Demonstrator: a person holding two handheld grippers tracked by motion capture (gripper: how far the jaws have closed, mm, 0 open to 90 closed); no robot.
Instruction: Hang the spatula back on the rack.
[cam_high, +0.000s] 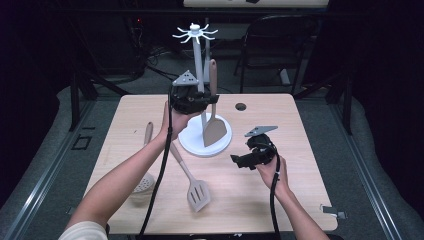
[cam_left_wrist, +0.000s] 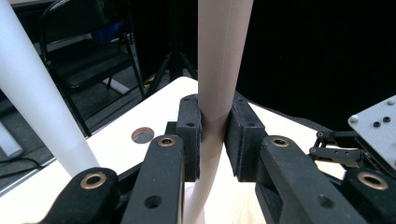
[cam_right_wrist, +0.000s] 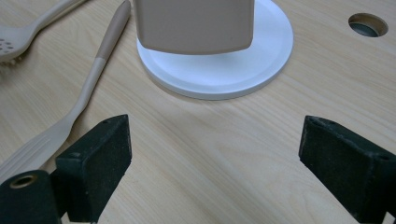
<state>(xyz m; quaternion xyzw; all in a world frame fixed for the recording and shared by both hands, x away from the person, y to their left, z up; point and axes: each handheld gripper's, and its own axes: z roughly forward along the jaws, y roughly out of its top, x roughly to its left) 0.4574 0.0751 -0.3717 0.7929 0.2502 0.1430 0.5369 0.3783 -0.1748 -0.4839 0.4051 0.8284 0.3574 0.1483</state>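
Spatula clamped by its handle in left gripper, held upright beside the stand's pole — blade hanging just above the white base. Right gripper released, jaws wide apart — low over the table, near the base.

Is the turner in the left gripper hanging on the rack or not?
Not hung. The left gripper holds the turner upright beside the rack.

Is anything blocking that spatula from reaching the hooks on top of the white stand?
Nothing visible does. The left tool grips the spatula by its handle, upright beside the stand's pole; open air lies between its top and the hooks.
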